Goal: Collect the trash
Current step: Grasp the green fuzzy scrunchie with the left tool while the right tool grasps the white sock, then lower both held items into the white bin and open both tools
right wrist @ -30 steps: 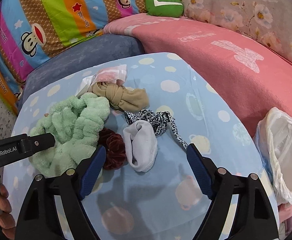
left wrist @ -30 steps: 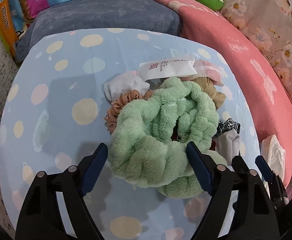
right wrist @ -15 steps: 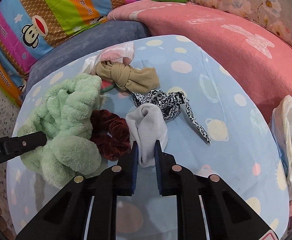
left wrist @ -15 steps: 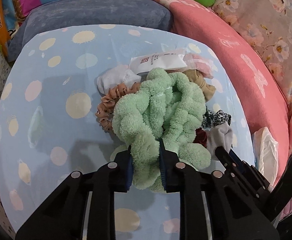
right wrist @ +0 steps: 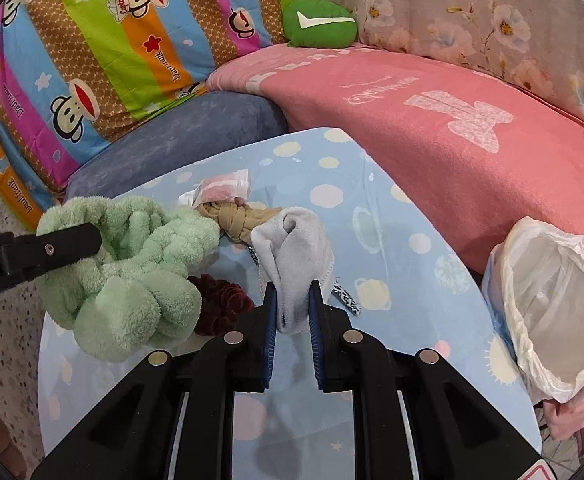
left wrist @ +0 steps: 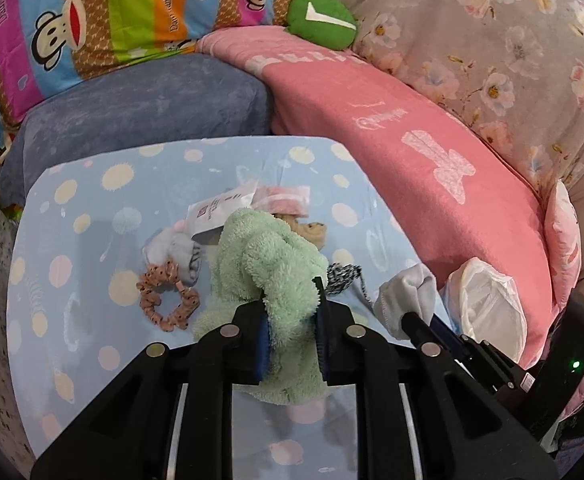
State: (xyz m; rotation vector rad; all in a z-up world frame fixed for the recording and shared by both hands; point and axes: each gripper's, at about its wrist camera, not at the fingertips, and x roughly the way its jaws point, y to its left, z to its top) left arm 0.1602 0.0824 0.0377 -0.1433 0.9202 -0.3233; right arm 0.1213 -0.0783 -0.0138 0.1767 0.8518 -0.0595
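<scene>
right wrist: tongs (right wrist: 290, 310) clamp grey sock (right wrist: 292, 248).

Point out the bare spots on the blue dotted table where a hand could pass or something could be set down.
Free: the near strip of the table between the right gripper and the white bag, and the left side beyond the pink scrunchie. Crowded: the middle, with the green fluffy cloth, tan knot, maroon scrunchie and packets.

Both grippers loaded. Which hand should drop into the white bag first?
Right, probably. The right gripper, shut on the grey sock, is beside the white plastic bag, its mouth open toward it. The left gripper, clamping the fluffy green fabric, is farther away, beyond the right one.
</scene>
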